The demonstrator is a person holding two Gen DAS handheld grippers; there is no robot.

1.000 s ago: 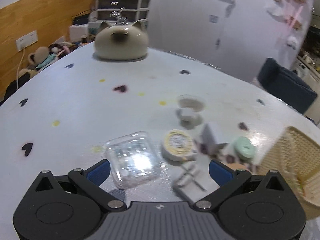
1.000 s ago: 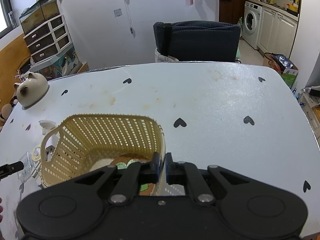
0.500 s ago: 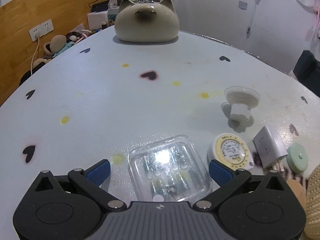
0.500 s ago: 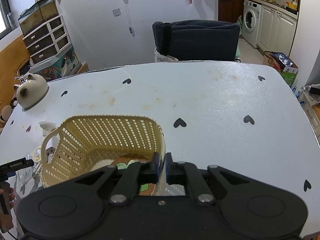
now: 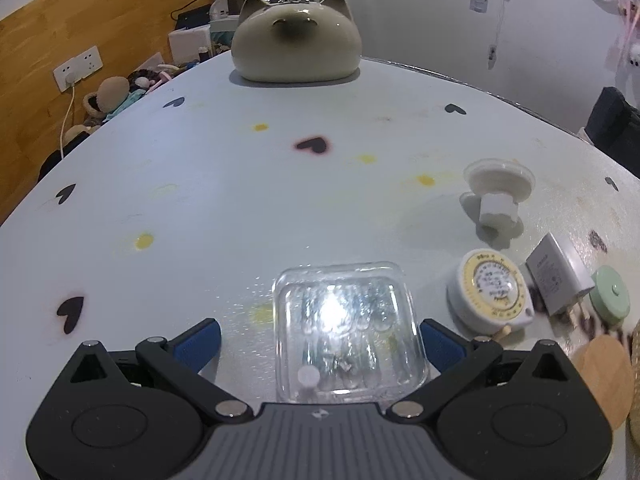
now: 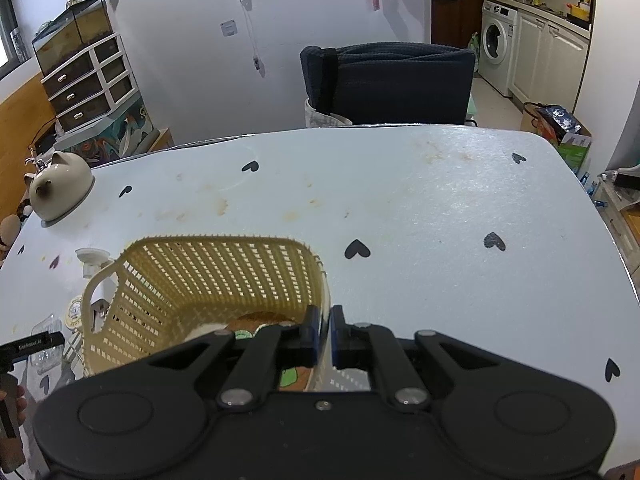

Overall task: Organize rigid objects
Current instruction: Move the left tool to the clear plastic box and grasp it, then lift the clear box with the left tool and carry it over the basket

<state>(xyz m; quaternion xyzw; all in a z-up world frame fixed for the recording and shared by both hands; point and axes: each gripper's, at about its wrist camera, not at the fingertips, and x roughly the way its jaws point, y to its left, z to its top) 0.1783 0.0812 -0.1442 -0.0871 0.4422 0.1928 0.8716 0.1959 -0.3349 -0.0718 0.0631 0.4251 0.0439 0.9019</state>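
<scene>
L wrist view showed the small stuff the R view mostly hid: 1 clear plastic box (image 5: 347, 330) lay flat on the table (image 5: 224, 208), right between the blue pads of the left gripper (image 5: 320, 338), whose jaws were spread wide; R pad looked at or very near the box's R edge, L pad clearly apart from it, can't tell any real contact. To the R of the box: 1 round tape measure (image 5: 489, 290) w/ yellow ring, 1 white charger plug (image 5: 558, 278) just beside it, 1 mint green disc (image 5: 610, 295) next to the plug, 1 wooden round piece (image 5: 606, 372) at the near R edge, partly cut off. Farther back, 1 white suction-cup hook (image 5: 498, 190) stood apart from the rest. 1 cat-shaped ceramic piece (image 5: 297, 42) sat at the far edge of the table. R wrist view gave what L didn't: 1 yellow lattice basket (image 6: 208, 280) w/ the right gripper (image 6: 325, 330) pinching its near R rim, jaws pressed nearly together on the wall. Inside the basket: sth brown and sth green/white, mostly hidden behind the gripper, count unclear. Same view had the left gripper (image 6: 34, 346) tip at far L, w/ the clear box, tape measure and hook seen only as small bits L of the basket. Also 1 dark chair (image 6: 388, 80) behind the table, 1 washing machine (image 6: 496, 46) far R, 1 drawer unit (image 6: 86, 80) far L. Black heart marks dotted the tabletop in both views.
</scene>
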